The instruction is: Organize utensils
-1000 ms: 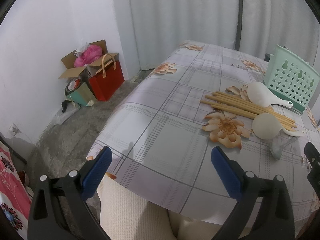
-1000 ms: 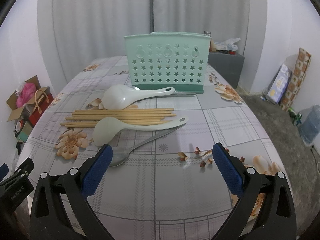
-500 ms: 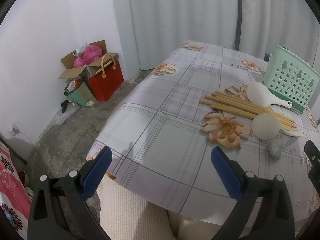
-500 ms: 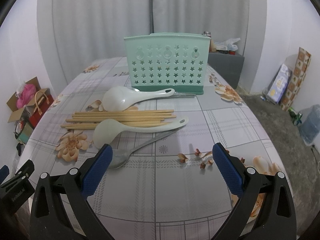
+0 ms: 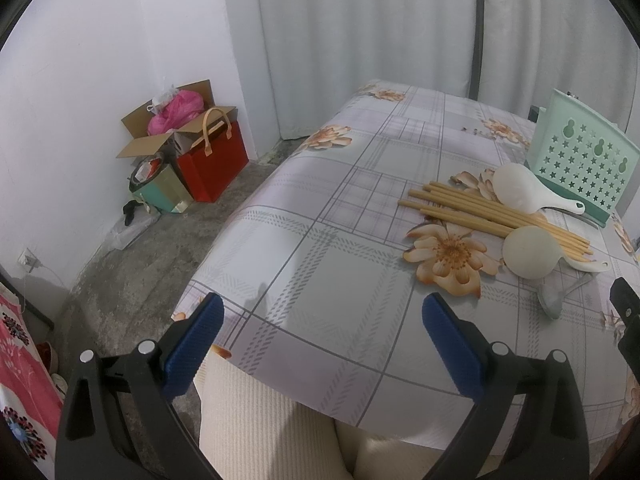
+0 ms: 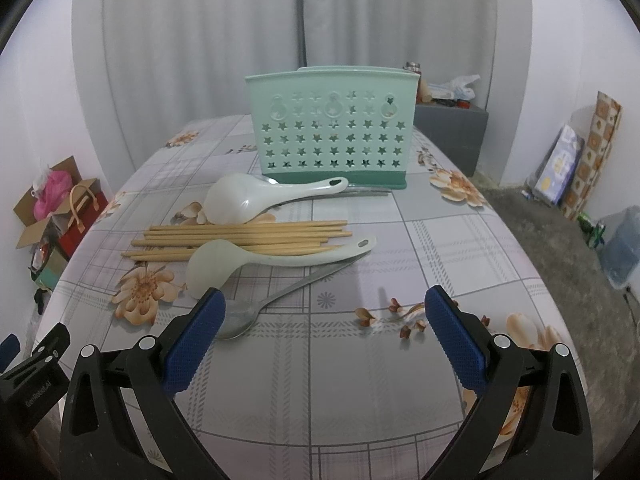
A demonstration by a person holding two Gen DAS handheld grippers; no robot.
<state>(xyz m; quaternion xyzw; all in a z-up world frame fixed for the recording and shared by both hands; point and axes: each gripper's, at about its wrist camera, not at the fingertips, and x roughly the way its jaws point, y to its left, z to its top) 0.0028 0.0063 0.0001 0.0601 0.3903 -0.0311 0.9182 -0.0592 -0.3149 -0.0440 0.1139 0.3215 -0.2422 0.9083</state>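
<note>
Both the left hand-held gripper (image 5: 320, 332) and the right hand-held gripper (image 6: 325, 326) are spread wide and empty over the desk (image 6: 460, 240). The metal spoon (image 6: 280, 300) lies partly under the ladle (image 6: 256, 262) beside the chopsticks (image 6: 240, 238); grabbing it may scatter them, short of the mint utensil holder (image 6: 328, 132).

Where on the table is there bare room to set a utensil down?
Free: the near cloth between the metal spoon and the table's front edge, and the right side beyond the ladle handles. Crowded: the middle, where chopsticks, two white ladles and the green holder cluster.
</note>
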